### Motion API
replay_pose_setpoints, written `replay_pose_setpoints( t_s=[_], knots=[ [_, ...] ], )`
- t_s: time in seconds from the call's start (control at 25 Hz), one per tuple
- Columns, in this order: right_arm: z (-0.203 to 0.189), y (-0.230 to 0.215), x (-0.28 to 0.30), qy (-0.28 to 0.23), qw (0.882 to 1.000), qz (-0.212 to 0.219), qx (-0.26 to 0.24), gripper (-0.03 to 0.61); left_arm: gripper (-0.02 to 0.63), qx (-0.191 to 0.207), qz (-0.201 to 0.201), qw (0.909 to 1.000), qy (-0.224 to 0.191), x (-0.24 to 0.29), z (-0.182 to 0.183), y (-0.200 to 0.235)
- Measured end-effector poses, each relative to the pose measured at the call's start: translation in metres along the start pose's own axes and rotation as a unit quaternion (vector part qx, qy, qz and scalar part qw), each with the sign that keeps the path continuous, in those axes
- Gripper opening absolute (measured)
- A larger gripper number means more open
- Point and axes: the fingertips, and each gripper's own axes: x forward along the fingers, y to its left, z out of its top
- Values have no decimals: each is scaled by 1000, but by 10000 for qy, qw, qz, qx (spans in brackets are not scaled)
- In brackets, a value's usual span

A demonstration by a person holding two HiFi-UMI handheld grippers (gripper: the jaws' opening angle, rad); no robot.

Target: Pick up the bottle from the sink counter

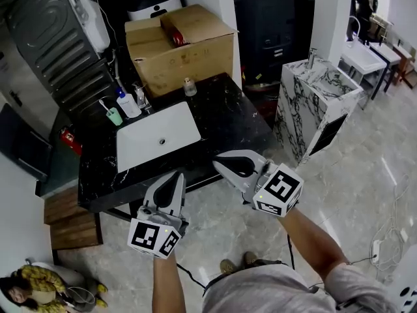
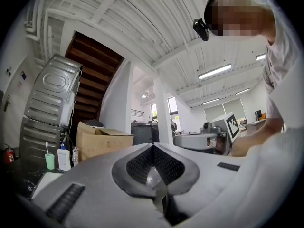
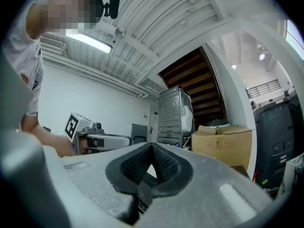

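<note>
**Q:** Head view. Where do you stand?
**A:** Both your grippers hang short of the near edge of the sink counter (image 1: 228, 119). Left gripper (image 1: 176, 175): jaws together, nothing between them. Right gripper (image 1: 219, 164): likewise closed and empty. The bottle (image 1: 128, 103), white with a blue pump, stands upright ahead and to the left of your left gripper. It is beyond the basin (image 1: 143, 142) and just beside a green cup (image 1: 114, 117).

**Q:** Left gripper view?
**A:** The pads meet at the tips. The bottle sits low and far left of the jaw line. Whether the cup touches it, I cannot tell. A cardboard box (image 2: 102, 144) stands further off.

**Q:** Right gripper view?
**A:** Jaws closed and empty. The bottle does not show here.

**Q:** What could go wrong?
**A:** Judgement only.
- If you reach in with the jaws closed, you will likely shove the bottle over rather than straddle it, so open first.
- The cup crowds the bottle's far-left side, and a spread jaw coming in off-line may clip it.
- The pump neck is narrow, and a grip there may slip or tip the bottle. Take the body instead.
</note>
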Motion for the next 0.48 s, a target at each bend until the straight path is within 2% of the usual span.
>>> replay_pose_setpoints(
  t_s=[0.48],
  knots=[
    [-6,-40,-19,-42,9998,122,119,0,2,46,264,9996,65,29,-6,-3]
  ],
)
